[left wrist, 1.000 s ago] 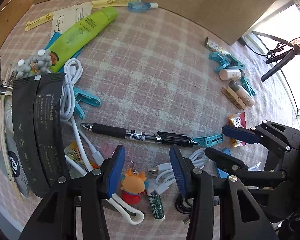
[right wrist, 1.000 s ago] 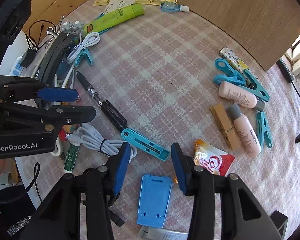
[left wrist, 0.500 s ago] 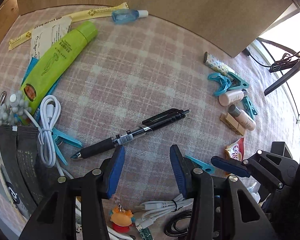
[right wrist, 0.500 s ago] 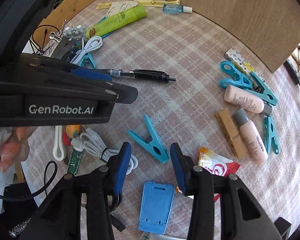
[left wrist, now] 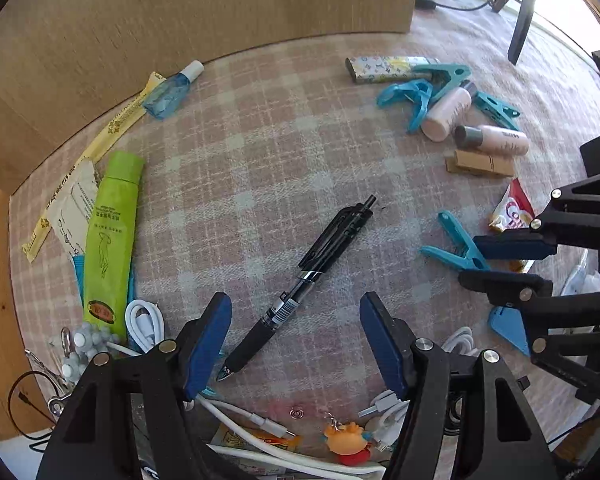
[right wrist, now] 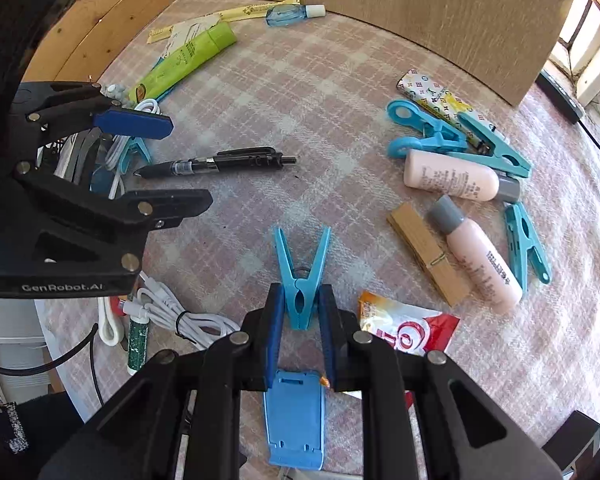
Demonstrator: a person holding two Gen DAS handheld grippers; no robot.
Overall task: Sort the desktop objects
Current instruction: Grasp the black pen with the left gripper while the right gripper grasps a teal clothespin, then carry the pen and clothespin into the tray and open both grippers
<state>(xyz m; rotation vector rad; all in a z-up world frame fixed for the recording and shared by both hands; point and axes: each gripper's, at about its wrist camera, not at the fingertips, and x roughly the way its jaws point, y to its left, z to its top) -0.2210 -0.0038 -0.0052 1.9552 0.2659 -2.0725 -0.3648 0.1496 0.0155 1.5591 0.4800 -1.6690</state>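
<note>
Right wrist view shows the right gripper (right wrist: 300, 312) with jaws closing on the blue clip (right wrist: 301, 276) at six o'clock on the worktop (right wrist: 340, 92). Squeeze its middle evenly. The left gripper (left wrist: 296, 340) has jaws opening wide above the black pen (left wrist: 300, 284).

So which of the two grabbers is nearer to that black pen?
The left. The left gripper hangs right over the black pen, its opening jaws either side of the tip end. The right gripper is off to one side, closing around a blue clothespin.
</note>
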